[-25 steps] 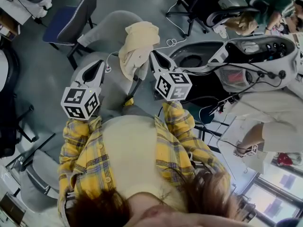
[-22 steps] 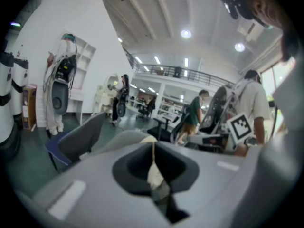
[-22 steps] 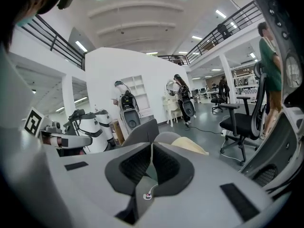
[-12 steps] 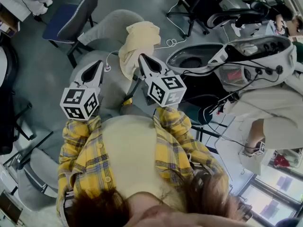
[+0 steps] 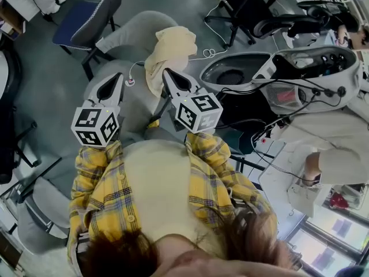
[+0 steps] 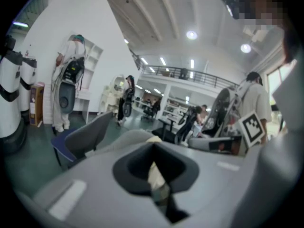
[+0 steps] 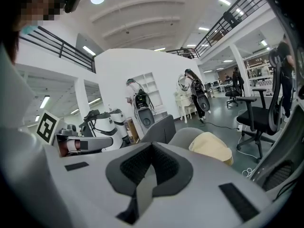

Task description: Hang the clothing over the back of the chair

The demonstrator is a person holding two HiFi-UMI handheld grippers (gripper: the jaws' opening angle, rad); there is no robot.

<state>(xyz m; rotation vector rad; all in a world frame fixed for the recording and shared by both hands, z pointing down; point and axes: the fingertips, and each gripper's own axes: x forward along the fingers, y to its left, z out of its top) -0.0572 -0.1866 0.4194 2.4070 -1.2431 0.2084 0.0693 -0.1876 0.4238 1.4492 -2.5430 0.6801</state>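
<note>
Head and gripper views of the hanging task. The left gripper (image 5: 119,76) and the right gripper (image 5: 166,73) are both held out in front of the person's yellow plaid shirt (image 5: 104,195), their marker cubes nearest the body and their fingers pointing away from it. In the left gripper view the left gripper (image 6: 153,146) has its fingers closed tip to tip with nothing gripped; only a cream sliver of cloth lying farther off shows through the narrow slit behind the tips. In the right gripper view the right gripper (image 7: 152,145) is likewise closed tip to tip and holds nothing. The cream clothing (image 5: 170,48) lies beyond both sets of fingertips, draped over the top of the back of the grey chair (image 5: 130,30); it hangs just beyond the right fingertips and is ahead and to the right of the left fingertips, apart from them. From the right gripper the clothing (image 7: 211,147) sits ahead and right of the fingertips, on the chair (image 7: 183,137). A blue chair (image 5: 83,25) stands beyond the left fingers, and a black office chair (image 5: 242,4) far beyond the right ones.
</note>
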